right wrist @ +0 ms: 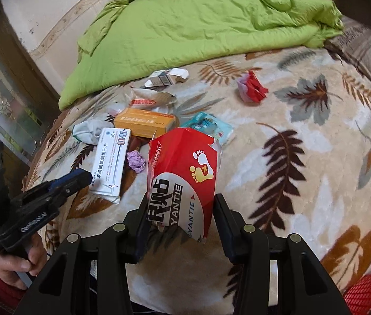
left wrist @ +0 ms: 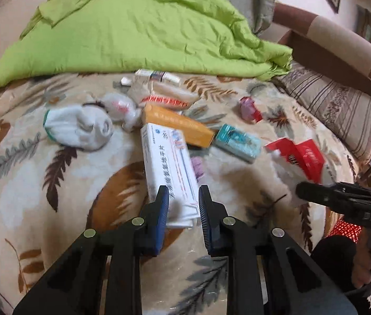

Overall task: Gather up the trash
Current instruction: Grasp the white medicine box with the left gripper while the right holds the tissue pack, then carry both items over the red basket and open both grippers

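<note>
Trash lies scattered on a leaf-patterned blanket (left wrist: 54, 210). My left gripper (left wrist: 183, 197) has its blue pads against both sides of the near end of a white medicine box (left wrist: 169, 168), which still rests flat on the blanket. In the right wrist view, that gripper (right wrist: 80, 178) comes in from the left at the same box (right wrist: 109, 168). My right gripper (right wrist: 181, 204) is shut on a torn red carton (right wrist: 185, 173) with a foot logo, tilted up off the bed. It also appears at the right edge of the left wrist view, right gripper (left wrist: 303, 190) behind the carton (left wrist: 298, 157).
An orange box (right wrist: 146, 123), a teal packet (right wrist: 206, 126), a purple paper ball (right wrist: 136, 161), a red and purple wrapper (right wrist: 251, 88), a white sock (left wrist: 80, 128) and a cigarette pack (right wrist: 164, 78) lie nearby. A green quilt (left wrist: 138, 31) covers the far side. Red mesh (right wrist: 369, 288) shows at the near right.
</note>
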Tool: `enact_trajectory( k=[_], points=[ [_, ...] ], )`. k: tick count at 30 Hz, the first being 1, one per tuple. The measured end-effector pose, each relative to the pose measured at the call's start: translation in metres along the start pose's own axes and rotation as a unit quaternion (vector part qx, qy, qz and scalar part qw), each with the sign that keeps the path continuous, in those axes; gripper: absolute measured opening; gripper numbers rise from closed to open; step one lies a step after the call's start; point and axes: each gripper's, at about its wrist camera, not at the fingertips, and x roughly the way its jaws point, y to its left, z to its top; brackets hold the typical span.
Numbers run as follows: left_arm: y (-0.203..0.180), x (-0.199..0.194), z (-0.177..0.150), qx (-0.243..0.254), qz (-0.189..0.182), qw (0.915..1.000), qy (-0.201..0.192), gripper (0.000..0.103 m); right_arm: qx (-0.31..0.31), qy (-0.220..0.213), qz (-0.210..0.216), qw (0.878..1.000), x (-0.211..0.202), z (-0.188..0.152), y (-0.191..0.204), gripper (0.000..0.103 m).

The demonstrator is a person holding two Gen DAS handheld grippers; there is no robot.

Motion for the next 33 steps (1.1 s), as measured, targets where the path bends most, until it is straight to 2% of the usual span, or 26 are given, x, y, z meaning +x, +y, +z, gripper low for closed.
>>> enact_trajectory(
  k=[1,2,3,5,12,14,16,20,27,33],
  points=[
    [0.002,0.001,0.000,-0.007,0.003,1.0000,0.003,0.024,0.002,0.000,0.001,1.000,-0.001,-0.001,-0.001,0.049],
    [0.005,0.002,0.001,-0.017,0.006,0.9998,0.006,0.039,0.001,-0.001,0.000,1.000,-0.003,-0.002,-0.002,0.049],
    [0.007,0.002,0.002,-0.025,0.008,0.9996,0.008,0.061,0.000,-0.003,-0.002,1.000,-0.004,-0.003,-0.003,0.049],
    [0.012,0.000,0.005,-0.041,0.012,0.9991,-0.004,0.072,0.002,-0.004,-0.001,1.000,-0.005,-0.004,-0.006,0.049],
    [0.000,0.036,0.011,-0.037,0.021,0.9982,0.041,0.072,0.012,-0.002,0.002,1.000,-0.001,-0.005,-0.012,0.049],
    [-0.007,0.045,0.009,-0.021,0.042,0.9979,0.044,0.071,0.012,-0.001,0.002,1.000,0.000,-0.006,-0.013,0.049],
    [-0.011,0.052,0.007,-0.012,0.053,0.9973,0.049,0.051,0.013,0.000,0.003,1.000,0.000,-0.007,-0.014,0.049],
    [-0.011,0.051,0.001,-0.011,0.054,0.9978,0.036,0.051,0.013,-0.001,0.003,1.000,-0.002,-0.007,-0.017,0.049],
    [-0.017,0.018,-0.001,-0.018,0.027,0.9995,0.005,0.051,0.017,-0.009,0.005,1.000,-0.011,-0.009,-0.020,0.049],
    [-0.061,-0.009,0.001,0.017,-0.035,0.9992,-0.011,0.051,0.031,-0.031,0.003,0.999,-0.044,-0.012,-0.032,0.049]
  ],
)
